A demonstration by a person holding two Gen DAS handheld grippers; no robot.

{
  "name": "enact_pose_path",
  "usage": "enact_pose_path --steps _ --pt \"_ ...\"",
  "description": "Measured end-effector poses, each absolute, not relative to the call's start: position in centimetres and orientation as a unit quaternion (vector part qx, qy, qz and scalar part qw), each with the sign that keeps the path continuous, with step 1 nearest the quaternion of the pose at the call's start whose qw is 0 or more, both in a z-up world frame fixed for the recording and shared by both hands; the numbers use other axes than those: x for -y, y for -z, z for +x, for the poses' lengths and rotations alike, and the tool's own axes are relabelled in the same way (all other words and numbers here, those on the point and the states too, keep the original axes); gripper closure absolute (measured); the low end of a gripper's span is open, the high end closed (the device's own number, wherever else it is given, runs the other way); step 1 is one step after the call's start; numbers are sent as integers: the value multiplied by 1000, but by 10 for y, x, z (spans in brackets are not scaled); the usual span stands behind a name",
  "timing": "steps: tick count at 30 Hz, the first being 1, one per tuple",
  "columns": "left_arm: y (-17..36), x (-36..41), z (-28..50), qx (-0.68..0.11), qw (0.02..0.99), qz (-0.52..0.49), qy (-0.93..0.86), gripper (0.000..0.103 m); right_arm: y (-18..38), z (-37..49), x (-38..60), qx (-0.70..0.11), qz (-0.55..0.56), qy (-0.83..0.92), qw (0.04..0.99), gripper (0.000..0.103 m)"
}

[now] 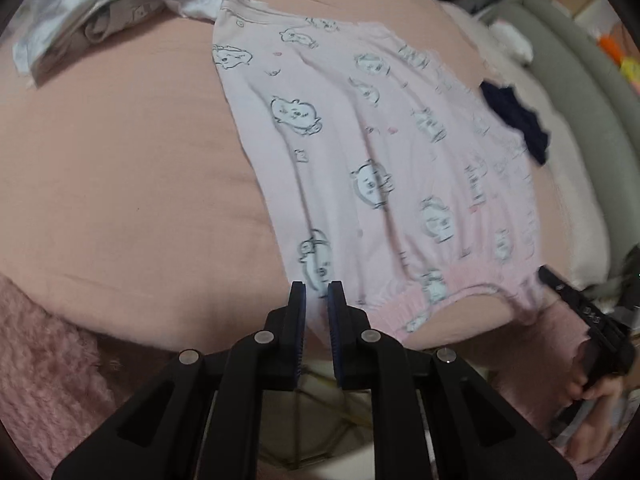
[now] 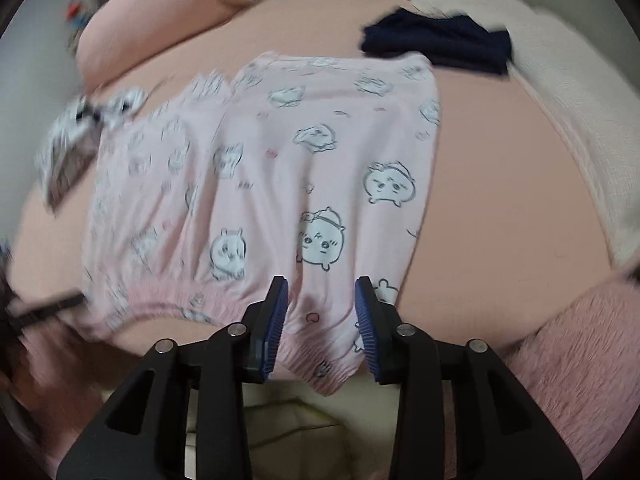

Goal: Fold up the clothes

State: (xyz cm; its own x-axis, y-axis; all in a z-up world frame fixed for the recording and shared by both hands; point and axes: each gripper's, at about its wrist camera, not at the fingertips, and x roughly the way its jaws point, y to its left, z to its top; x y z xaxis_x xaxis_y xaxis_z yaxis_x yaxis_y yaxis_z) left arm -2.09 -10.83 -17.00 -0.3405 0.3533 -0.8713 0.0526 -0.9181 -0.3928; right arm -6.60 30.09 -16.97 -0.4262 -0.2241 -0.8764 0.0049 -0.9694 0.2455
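Pink pj bottoms point(image 2: 280, 168) flat on bed point(image 1: 120, 184), long axis running away frm both tools, waistband nearest: R gripper point(image 2: 321, 294) spread astride waistband edge, L gripper point(image 1: 317, 292) nearly shut at its corner, pinch unclear.

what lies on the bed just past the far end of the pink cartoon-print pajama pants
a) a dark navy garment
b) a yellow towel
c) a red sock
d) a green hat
a, a dark navy garment lies crumpled on the bed at the far end of the pink pajama pants, seen in both wrist views.
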Motion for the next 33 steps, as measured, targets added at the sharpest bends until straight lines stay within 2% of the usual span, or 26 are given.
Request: enact_pose_path --steps 2,5,9,10,12,13,15,21,22,23,24,25,27,29,33 --pt "167 107 -19 180 118 -561 -799 91 173 -67 -308 124 537 832 71 65" --pt "180 93 -38 126 78 -587 -796 91 176 -65 -308 101 544 831 58 65" --pt "178 104 -35 153 49 -568 -807 91 176 -63 -314 85 557 826 22 64" --pt "173 110 -33 160 41 -557 -814 91 174 -63 -319 92 556 826 19 62" --pt "170 122 -33 188 33 -546 -816 90 173 -64 -328 103 553 827 13 52" --pt "172 132 -32 208 33 -548 -810 86 176 -65 -332 110 554 825 10 50" --pt "182 135 -38 235 33 -550 -801 64 184 -71 -339 126 562 818 12 50" --pt "188 123 -54 221 53 -550 -804 65 182 -85 -348 130 555 820 42 50" --pt "188 124 -53 221 58 -552 -802 67 181 -87 -348 130 556 820 41 50" --pt "189 124 -52 221 63 -555 -800 80 183 -89 -347 131 558 818 43 50" --pt "188 123 -50 218 65 -555 -800 92 187 -92 -346 133 562 815 47 52" --pt "186 122 -48 214 65 -553 -803 93 188 -92 -345 132 563 814 48 65" --pt "183 119 -45 206 66 -549 -807 98 187 -89 -345 121 560 818 45 79" --pt "178 118 -41 196 62 -545 -813 99 185 -85 -345 110 556 822 42 95" --pt "174 119 -34 151 28 -554 -819 99 183 -78 -344 89 549 830 36 98"
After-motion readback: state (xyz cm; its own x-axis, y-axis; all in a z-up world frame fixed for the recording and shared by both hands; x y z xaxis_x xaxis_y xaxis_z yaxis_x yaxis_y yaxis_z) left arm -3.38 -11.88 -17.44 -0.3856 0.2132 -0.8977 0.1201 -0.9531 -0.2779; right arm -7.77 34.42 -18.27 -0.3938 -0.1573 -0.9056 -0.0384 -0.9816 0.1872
